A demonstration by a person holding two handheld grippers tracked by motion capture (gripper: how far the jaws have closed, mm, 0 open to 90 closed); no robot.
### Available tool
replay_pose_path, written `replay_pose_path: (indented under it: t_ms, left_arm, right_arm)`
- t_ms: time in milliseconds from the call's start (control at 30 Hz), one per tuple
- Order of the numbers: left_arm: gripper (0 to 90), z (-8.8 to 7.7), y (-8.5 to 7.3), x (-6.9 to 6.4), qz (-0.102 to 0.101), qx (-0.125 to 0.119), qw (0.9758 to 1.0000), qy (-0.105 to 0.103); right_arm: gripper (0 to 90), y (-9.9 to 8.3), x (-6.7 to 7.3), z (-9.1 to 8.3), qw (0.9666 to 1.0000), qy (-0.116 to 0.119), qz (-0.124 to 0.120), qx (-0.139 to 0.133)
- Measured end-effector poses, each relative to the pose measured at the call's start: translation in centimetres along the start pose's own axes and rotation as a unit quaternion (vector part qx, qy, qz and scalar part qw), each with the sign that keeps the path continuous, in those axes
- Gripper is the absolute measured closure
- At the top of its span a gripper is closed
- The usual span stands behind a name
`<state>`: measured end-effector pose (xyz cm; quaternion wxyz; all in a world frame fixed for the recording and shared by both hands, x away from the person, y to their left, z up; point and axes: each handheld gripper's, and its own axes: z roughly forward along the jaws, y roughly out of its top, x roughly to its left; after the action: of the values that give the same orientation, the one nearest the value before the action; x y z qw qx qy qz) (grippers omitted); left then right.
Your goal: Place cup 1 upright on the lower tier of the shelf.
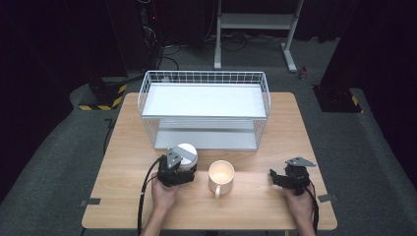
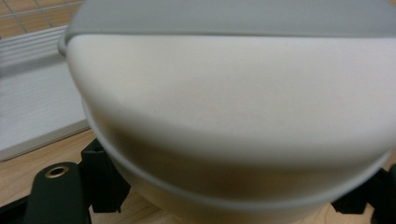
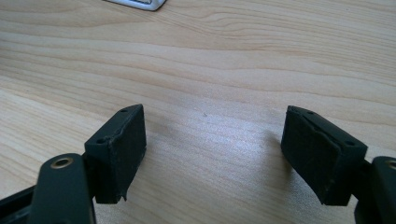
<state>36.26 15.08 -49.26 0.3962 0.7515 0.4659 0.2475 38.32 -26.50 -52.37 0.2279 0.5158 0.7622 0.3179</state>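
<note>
**Left gripper on the jar, right gripper idle beside the mug**

High view: a white jar (image 1: 188, 155) with a grey lid stands on the table (image 1: 123, 196), just left of the mug (image 1: 221, 176) and in front of the wire basket (image 1: 204, 109). The left gripper (image 1: 183, 166) sits against the jar's near side, covering its lower part; its jaws are hidden under its own body and grey plate, so contact cannot be judged here. The right gripper (image 1: 278, 178) lies well to the right of the mug, apart from it, with the person's hand behind it.

Left gripper view: the jar (image 2: 233, 116) looms very close and blurred, its top and right edge cut off. It sits between the two jaws, which reach around its lower body at either side; the pads appear to press on it, a medium-wide grip. The basket's floor (image 2: 32, 107) shows at the left.

Right gripper view: the jaws stand wide with bare table (image 3: 210, 60) between them, holding nothing. A corner of the basket (image 3: 140, 3) is cut off at the top.
</note>
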Motion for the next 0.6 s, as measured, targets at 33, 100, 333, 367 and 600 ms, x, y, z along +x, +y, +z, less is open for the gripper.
replay_pose_path:
  t_ms: [33,100,333,367,600]
  left_arm:
    - [19.0,-0.03,0.12,0.0,-0.001,0.0,1.0,0.001]
    - [19.0,-0.03,0.29,0.03,0.0,-0.001,1.0,0.001]
    - [19.0,0.01,0.65,0.27,-0.007,-0.001,0.9999,-0.008]
    - [19.0,0.04,0.65,0.31,-0.01,0.001,0.9999,-0.009]
    - [19.1,0.07,0.7,0.8,-0.024,-0.002,0.9997,-0.006]
  right_arm:
    - [22.6,0.0,0.0,0.0,1.0,0.0,0.0,0.0]
    - [22.5,0.0,0.0,0.0,1.0,0.0,0.0,0.0]
    - [22.6,0.0,0.0,0.0,1.0,0.0,0.0,0.0]
    - [22.5,0.0,0.0,0.0,1.0,0.0,0.0,0.0]
    - [22.6,0.0,0.0,0.0,1.0,0.0,0.0,0.0]
